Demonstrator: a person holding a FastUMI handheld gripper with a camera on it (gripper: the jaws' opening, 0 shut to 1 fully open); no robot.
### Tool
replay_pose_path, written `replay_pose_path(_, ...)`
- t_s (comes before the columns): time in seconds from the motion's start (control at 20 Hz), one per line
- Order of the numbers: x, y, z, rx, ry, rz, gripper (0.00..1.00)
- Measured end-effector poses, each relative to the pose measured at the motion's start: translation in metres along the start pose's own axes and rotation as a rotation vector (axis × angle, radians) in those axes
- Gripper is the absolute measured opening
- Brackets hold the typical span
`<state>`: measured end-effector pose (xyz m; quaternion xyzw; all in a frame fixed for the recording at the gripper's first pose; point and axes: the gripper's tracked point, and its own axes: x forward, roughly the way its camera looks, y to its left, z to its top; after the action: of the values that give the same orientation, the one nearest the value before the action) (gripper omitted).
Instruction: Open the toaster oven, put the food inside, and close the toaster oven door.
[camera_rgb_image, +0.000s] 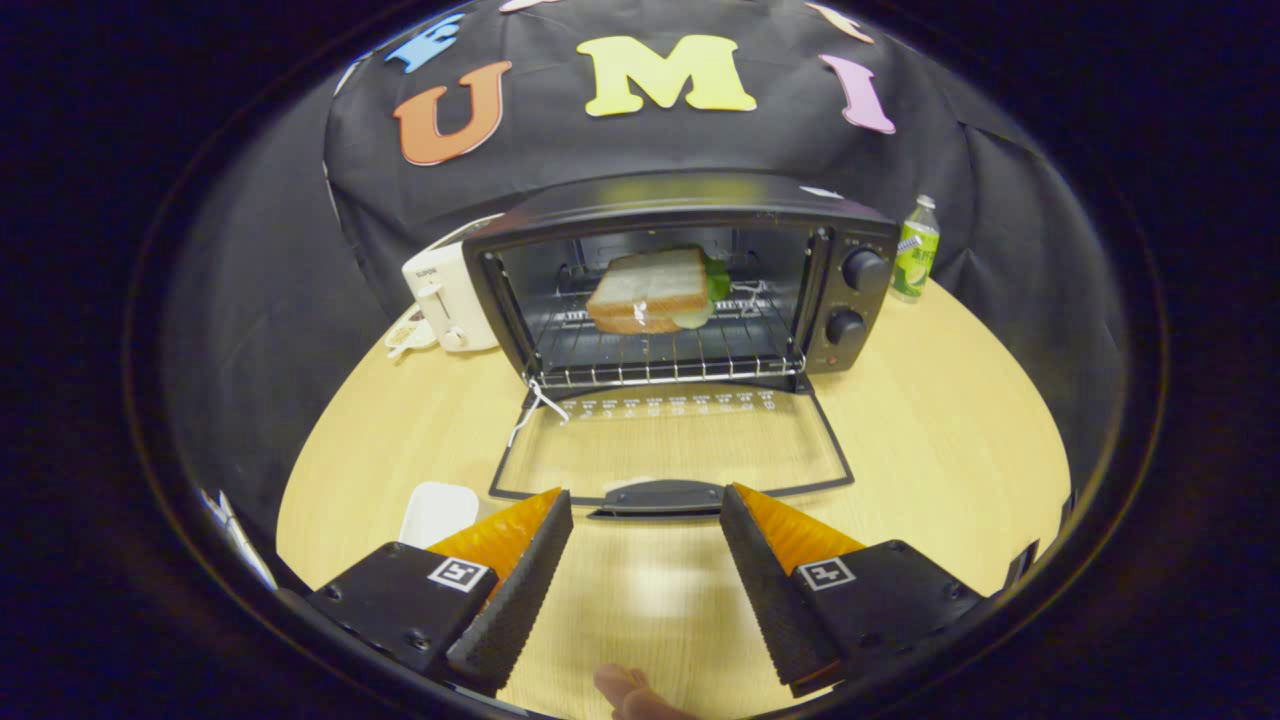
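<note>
Plainly, the gripper (645, 520) stood wide open and held nothing, its fingers flanking the handle (656, 496) of the dropped door (670, 440). Beyond, the sandwich (650, 292) sat on the rack inside the toaster oven (680, 280). Bare table (940, 430) lay to the right; a white tray (436, 512) sat just left.

Riding the gripper, the camera looks along the fingers (510, 570), near the open toaster oven (680, 280).

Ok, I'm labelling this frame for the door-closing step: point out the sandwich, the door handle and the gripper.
sandwich (650, 290): gripper view, top bread slice.
door handle (655, 496): gripper view, middle of the handle.
gripper (645, 520): gripper view, midway between its open fingertips.
</note>
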<state>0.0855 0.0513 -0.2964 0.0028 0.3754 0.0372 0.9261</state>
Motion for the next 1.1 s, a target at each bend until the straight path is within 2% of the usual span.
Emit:
replay_pose_path(0.15,0.006,0.0,-0.014,0.038,0.05,0.014,0.97)
replay_pose_path(0.6,0.028,-0.001,-0.039,0.012,0.129,0.021,0.97)
replay_pose_path(0.85,0.044,-0.009,-0.04,0.049,0.132,0.003,0.97)
replay_pose_path(1.1,0.037,-0.008,-0.036,0.031,0.12,0.002,0.96)
